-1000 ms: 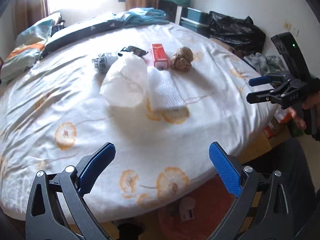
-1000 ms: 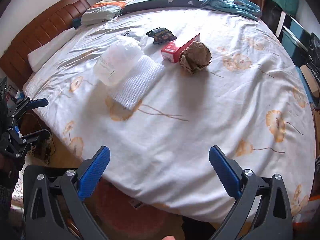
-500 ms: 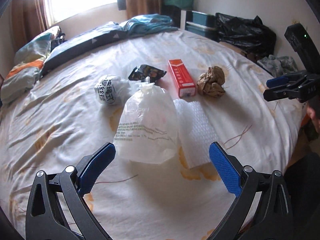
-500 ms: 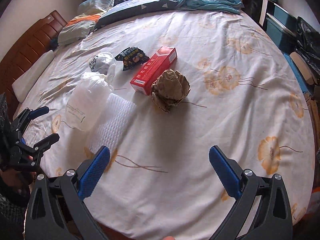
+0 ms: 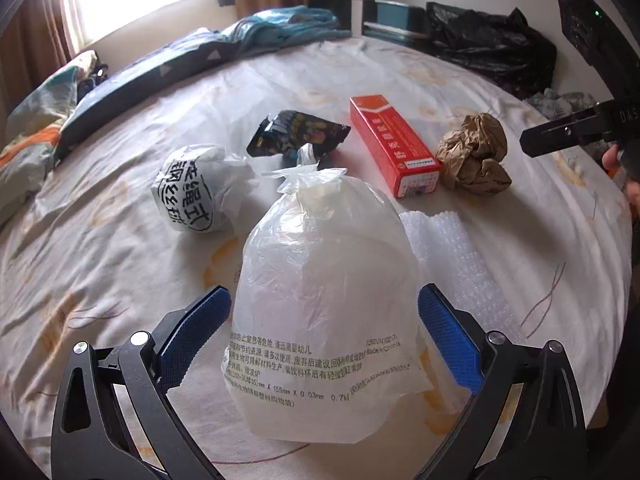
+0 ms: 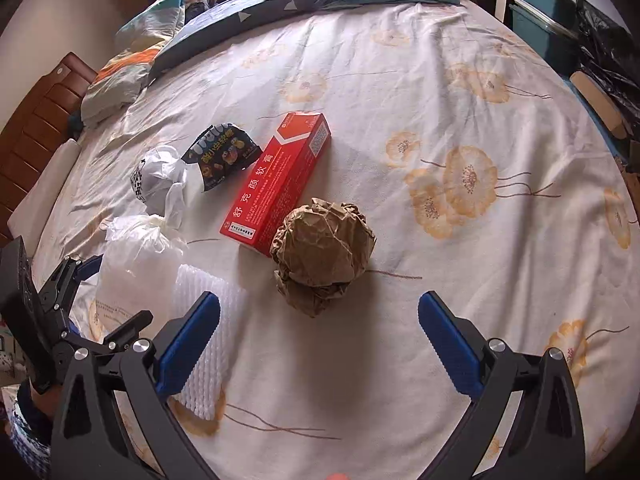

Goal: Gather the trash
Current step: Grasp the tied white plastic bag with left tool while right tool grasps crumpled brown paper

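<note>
Left hand-held gripper [image 5: 324, 324]: jaws spread wide, one blue pad on either side of the clear plastic bag [image 5: 324, 300]. Whether the pads touch the bag cannot be told. The bag lies on the bed [image 5: 100, 264], knotted end pointing away from the camera, printed text on its near face.

Right hand-held gripper [image 6: 320, 340]: jaws spread wide, holding nothing, poised above the sheet with the brown paper ball [image 6: 322, 254] just beyond the pads.

Just beside the bag, to its right, lies a white foam sheet [image 5: 456, 268]; in the right wrist view its near end passes under the left pad of the right gripper.

Farther out, left of the bag's knot, sits a crumpled white wrapper [image 5: 200, 190] with black lettering. Behind the knot lies a black snack packet [image 5: 296, 132]. To the right of that lies a red box [image 5: 394, 146], flat, with the brown paper ball just beside its near end.

All items rest on a cream bedsheet with orange flower print. At the far edge of the bed lie a dark blanket [image 5: 160, 76] and a teal cloth [image 5: 288, 24]. A black bin bag [image 5: 492, 46] stands beyond the bed at the right.
</note>
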A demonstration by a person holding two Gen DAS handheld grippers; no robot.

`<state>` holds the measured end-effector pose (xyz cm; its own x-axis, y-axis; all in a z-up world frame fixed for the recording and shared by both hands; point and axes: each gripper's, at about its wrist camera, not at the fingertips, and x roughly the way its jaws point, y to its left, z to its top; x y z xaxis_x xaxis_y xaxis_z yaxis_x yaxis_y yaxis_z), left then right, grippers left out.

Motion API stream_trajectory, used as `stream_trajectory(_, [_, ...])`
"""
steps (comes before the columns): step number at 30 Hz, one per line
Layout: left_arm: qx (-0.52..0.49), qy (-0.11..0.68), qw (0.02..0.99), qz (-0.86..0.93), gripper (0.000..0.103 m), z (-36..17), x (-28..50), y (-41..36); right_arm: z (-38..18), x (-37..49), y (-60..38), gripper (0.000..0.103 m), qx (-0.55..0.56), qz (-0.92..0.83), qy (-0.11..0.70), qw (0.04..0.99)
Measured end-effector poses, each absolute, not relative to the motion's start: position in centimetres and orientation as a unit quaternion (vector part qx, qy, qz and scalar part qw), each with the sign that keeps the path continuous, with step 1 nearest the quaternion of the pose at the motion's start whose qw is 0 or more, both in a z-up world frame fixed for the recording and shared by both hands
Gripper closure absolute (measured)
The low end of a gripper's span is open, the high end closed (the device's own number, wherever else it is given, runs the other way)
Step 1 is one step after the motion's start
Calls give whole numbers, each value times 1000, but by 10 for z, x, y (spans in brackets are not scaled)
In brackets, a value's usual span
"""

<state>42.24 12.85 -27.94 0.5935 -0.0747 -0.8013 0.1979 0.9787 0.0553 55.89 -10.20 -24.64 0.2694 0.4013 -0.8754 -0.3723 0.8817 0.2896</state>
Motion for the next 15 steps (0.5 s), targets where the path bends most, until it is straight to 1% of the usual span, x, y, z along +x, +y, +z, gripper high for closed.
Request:
stream_trajectory(1, [69,446,889,-80,6,-283,425,128,-247,562,-99,5,13,241,554,797])
stream_trajectory(2, [69,447,888,-85,13,-285,426,127,-248,565,-95,5,15,239,555,796])
stream_trajectory(3, [66,448,887,-91,23,-288,428,126,-249,569,-92,5,18,237,558,795])
stream_trajectory(6, [48,448,887,-95,31,-291,430,129,-254,578,-84,5,22,229,565,792])
stream_trajectory(11, [3,441,893,-92,32,-287,423,145,-269,588,-69,5,0,214,571,793])
stream_trajectory(15, [-34,423,901,-91,32,-273,404,158,-282,596,-59,5,-24,202,572,794])
